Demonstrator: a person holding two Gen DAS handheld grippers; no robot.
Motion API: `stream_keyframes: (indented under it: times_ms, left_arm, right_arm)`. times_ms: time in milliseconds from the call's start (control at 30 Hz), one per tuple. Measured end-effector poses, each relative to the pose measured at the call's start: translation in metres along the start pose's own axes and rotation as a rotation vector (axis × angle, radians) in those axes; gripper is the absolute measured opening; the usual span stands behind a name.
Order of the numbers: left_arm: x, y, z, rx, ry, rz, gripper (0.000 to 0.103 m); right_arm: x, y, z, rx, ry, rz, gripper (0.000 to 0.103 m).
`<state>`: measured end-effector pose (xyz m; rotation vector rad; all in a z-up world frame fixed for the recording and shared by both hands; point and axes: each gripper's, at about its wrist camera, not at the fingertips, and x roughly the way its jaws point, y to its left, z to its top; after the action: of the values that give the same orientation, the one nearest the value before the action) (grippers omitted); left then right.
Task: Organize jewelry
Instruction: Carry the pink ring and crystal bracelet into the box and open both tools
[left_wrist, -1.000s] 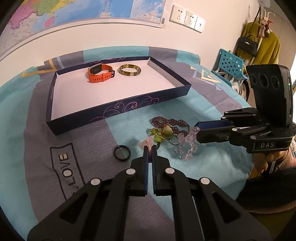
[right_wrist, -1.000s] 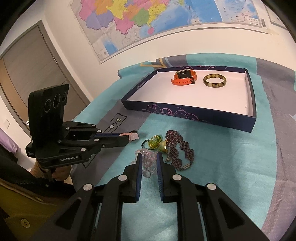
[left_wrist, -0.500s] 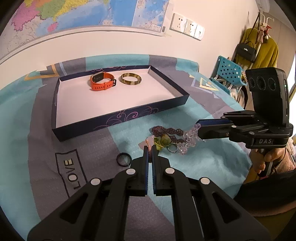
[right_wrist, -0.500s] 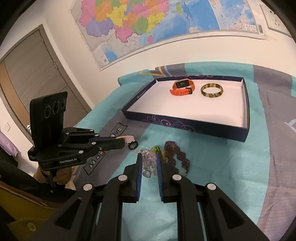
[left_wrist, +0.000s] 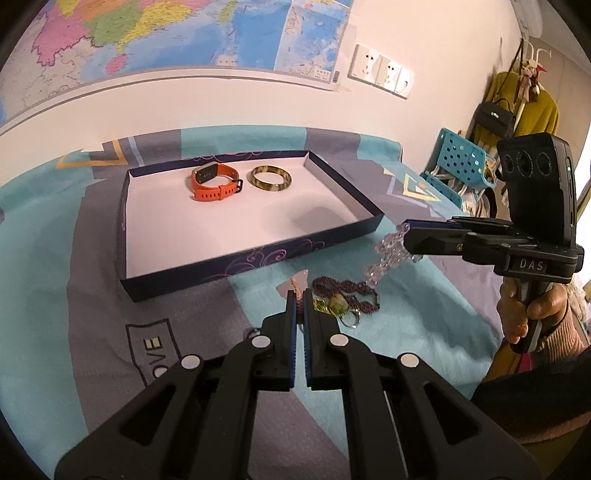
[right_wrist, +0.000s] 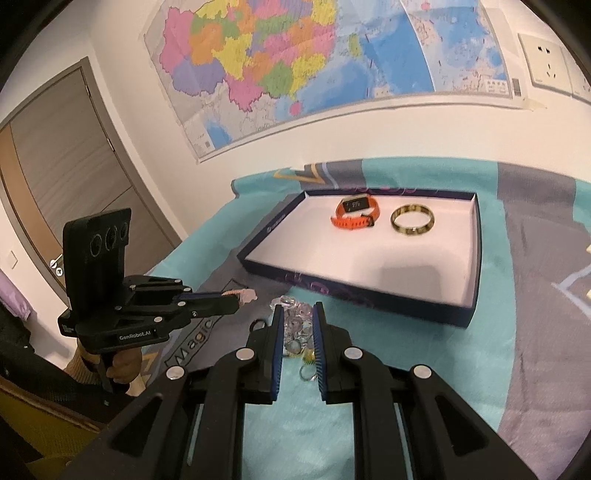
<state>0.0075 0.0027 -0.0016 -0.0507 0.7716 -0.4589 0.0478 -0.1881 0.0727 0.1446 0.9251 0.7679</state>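
From the left wrist camera, the left gripper (left_wrist: 299, 295) is pressed together on a pink cord bracelet (left_wrist: 297, 281) with a pale charm. It should handle as light and limp, best pinched along the cord. Opposite, the right gripper (left_wrist: 406, 232), marked "DAS", is pinching a clear crystal bead bracelet (left_wrist: 386, 254) that dangles above a dark purple beaded bracelet (left_wrist: 347, 290) and a green pendant (left_wrist: 338, 304) on the cloth. "OVE" shows on the tablecloth (left_wrist: 110, 332).

Through the right wrist camera, crystal beads sit between that gripper's pads: smooth, slippery, likely swinging. The left gripper reads "GenRobot.AI"; the cloth reads "Magic". An orange fitness band (right_wrist: 356, 214) and a mottled bangle (right_wrist: 412, 219) lie in the navy tray (right_wrist: 369, 295).
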Motion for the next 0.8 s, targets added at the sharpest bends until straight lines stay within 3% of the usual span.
stream_keyframes:
  times_ms: [800]
  left_arm:
    - [0.026,0.024,0.056,0.023,-0.034,0.079,0.004]
  right_arm:
    - [0.03,-0.038,0.063,-0.009,-0.038,-0.072,0.014]
